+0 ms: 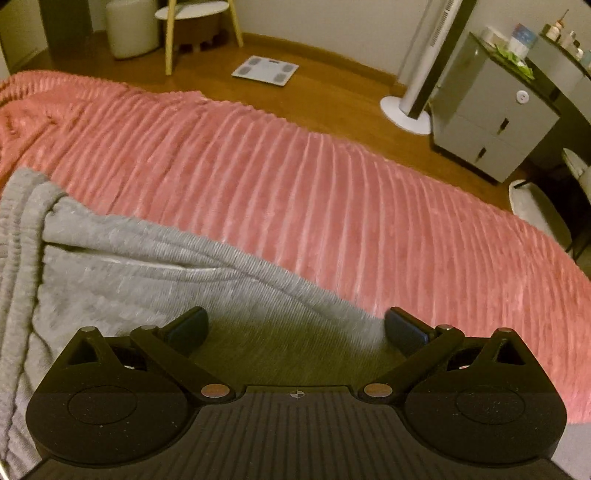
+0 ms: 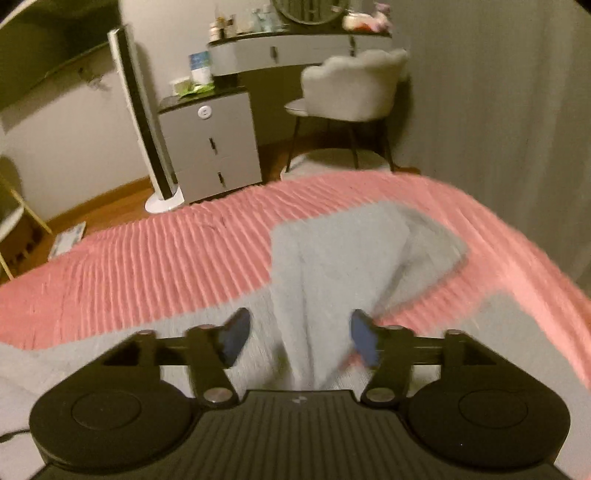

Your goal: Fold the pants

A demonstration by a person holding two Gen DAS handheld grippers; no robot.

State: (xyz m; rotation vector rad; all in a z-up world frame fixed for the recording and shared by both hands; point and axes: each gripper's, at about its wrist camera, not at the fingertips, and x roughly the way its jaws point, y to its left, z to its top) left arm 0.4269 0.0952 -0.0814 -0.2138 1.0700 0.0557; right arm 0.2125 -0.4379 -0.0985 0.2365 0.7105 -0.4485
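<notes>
Grey knit pants (image 1: 122,273) lie on a pink ribbed blanket (image 1: 295,177) on the bed. In the left wrist view the elastic waistband (image 1: 22,221) is at the left. My left gripper (image 1: 295,328) is open just above the pants' fabric near its right edge. In the right wrist view the pants' legs (image 2: 354,251) stretch away over the blanket (image 2: 147,266), with a rumpled fold at the far end. My right gripper (image 2: 301,336) is open over a raised crease of the leg fabric, which lies between the fingers.
A tower fan (image 1: 424,74), a grey drawer cabinet (image 1: 491,110), a bathroom scale (image 1: 265,70) and a stool (image 1: 131,27) stand on the wooden floor beyond the bed. A vanity desk (image 2: 295,51) and a padded chair (image 2: 351,92) stand past the bed's far edge.
</notes>
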